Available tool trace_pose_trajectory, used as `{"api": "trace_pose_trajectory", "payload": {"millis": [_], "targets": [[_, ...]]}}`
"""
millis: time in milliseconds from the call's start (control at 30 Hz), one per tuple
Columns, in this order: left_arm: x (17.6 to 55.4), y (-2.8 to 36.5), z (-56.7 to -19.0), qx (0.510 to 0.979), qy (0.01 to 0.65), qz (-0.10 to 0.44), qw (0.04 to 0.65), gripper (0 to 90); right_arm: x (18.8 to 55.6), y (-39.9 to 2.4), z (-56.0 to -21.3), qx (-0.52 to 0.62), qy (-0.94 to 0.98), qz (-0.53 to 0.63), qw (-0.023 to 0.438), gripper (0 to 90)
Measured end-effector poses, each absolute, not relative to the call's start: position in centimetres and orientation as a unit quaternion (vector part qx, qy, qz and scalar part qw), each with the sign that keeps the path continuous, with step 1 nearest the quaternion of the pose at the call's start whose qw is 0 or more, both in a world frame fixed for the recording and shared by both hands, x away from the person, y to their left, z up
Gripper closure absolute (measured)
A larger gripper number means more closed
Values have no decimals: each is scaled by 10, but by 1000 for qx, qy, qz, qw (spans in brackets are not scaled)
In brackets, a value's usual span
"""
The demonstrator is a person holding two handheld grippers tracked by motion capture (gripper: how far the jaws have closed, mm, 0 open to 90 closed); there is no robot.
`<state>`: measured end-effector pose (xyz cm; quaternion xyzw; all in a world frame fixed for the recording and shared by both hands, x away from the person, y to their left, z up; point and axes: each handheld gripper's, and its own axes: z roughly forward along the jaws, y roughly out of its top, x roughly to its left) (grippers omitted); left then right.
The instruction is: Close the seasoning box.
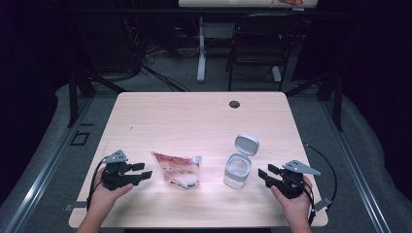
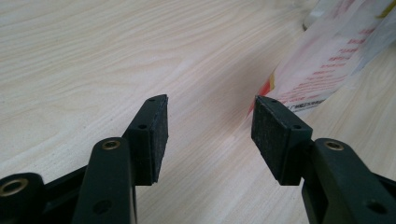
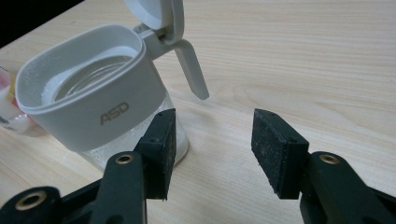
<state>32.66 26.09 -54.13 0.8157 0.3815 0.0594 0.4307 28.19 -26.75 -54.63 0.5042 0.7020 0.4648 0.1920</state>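
- Your left gripper (image 1: pixel 142 171) rests low over the table (image 1: pixel 194 116), on the far side of the pouch from the jar, with its jaws spread apart and nothing between them.
- In the left gripper view the two black pads (image 2: pixel 159 135) stand wide from each other, and only bare wood shows in the gap.
- The pouch (image 1: pixel 176 170) lies flat on the table just beside the jar, on the side of your left hand (image 1: pixel 104 194). It is clear plastic with red and pink print (the cap at its upper corner looks white).
- In the left gripper view the printed edge of the pouch (image 2: pixel 322 65) sits just beyond the tip of one pad; I cannot tell if it touches.
- The jar (image 1: pixel 238 170) stands upright, with a grey collar around its mouth and clear glass below. Its hinged lid (image 1: pixel 246 144) is flipped up and open, and leans to the far side of the jar.
- Your right gripper (image 1: pixel 266 173) is near the jar, on the side away from the pouch, apart from it. Its jaws are released too and hold nothing.
- In the right gripper view the jar (image 3: pixel 88 112) is close in front of one pad (image 3: pixel 161 149); the letters "ASD" are on the collar, and the latch of the lid (image 3: pixel 191 67) hangs down beside it.
- Your right hand (image 1: pixel 294 204) grips the tool from the near edge of the table, further from the jar than the jaws.
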Motion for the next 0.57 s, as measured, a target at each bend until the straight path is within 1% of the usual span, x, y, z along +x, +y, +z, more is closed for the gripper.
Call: {"api": "trace_pose_trajectory", "payload": {"millis": [267,300,400,567], "targets": [[327,255,-546,823,379,61,419,454,283,-269,-548,511,701,459,191,494],[326,255,-547,822,382,68,418,453,283,-268,-549,511,702,459,189,494],[327,255,-548,823,380,63,417,453,283,-267,-549,507,706,457,189,492],[327,254,-549,822,384,78,414,452,283,-267,-549,507,706,456,190,487]]}}
